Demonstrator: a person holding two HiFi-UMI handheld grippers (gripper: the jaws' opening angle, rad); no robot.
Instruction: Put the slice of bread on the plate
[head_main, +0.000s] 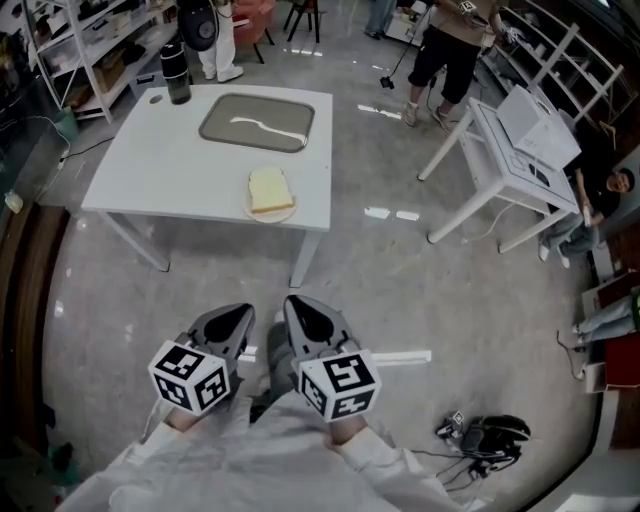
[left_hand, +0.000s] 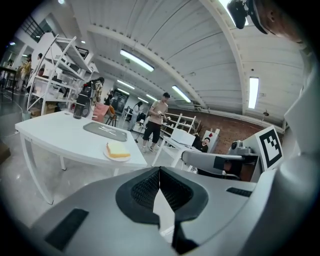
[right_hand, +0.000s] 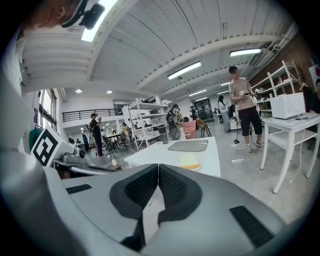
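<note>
on the plate (head_main: 284, 216): pale square bread (head_main: 268, 189); left claw (head_main: 238, 316), right claw (head_main: 298, 308) both closed.

Bright, even indoor light; strong fisheye bend.
Overhead strip lamps (left_hand: 136, 60) glared on the glossy floor (head_main: 400, 290); shadows under the bench (head_main: 150, 170) were soft; both gripper views blackened at the corners.

On the table (head_main: 170, 160), bread (head_main: 268, 188) lies on plate (head_main: 272, 217); gray tray (head_main: 258, 122) behind.

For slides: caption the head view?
Bread slice on plate on white table; left hand-held gripper and right hand-held gripper shut over floor.
</note>
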